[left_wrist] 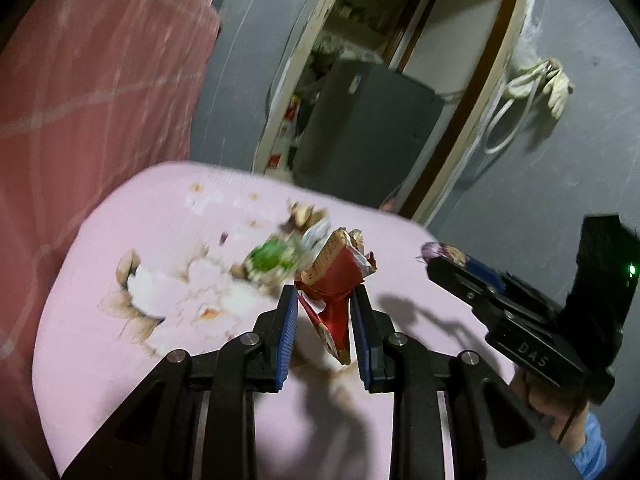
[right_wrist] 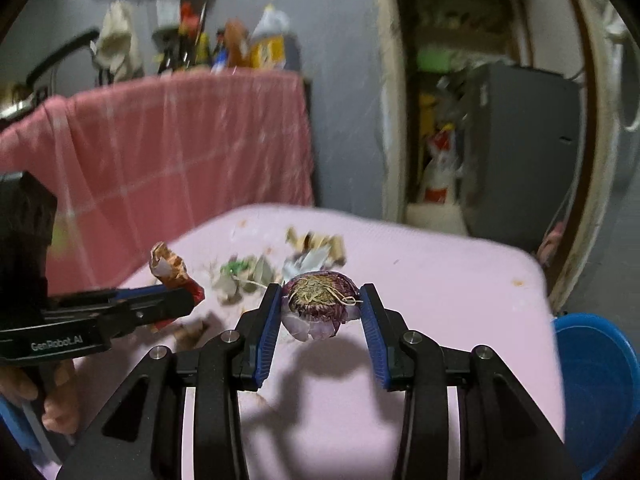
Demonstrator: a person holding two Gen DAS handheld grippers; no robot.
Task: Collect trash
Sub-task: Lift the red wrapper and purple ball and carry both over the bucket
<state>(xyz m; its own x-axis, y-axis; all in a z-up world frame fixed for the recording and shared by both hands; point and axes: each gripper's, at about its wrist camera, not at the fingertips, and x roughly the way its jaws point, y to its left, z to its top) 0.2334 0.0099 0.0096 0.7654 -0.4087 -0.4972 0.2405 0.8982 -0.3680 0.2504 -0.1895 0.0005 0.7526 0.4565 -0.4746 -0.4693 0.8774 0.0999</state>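
A crumpled red wrapper (left_wrist: pixel 334 292) is pinched in the left gripper (left_wrist: pixel 325 300) and a purple onion end (right_wrist: pixel 318 306) is clamped in the right gripper (right_wrist: pixel 320 304), both held above the pink table (right_wrist: pixel 440 280), with more scraps (right_wrist: pixel 312 248) strewn toward its far edge.

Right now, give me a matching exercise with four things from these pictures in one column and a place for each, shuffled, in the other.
Things:
1. red wrapper
2. onion end
3. blue bin
4. green scrap

Places:
A. lying on the pink table
B. in the right gripper
C. beside the table's edge, lower down
D. in the left gripper

Pairs: 1-D, 2-B, 3-C, 4-A
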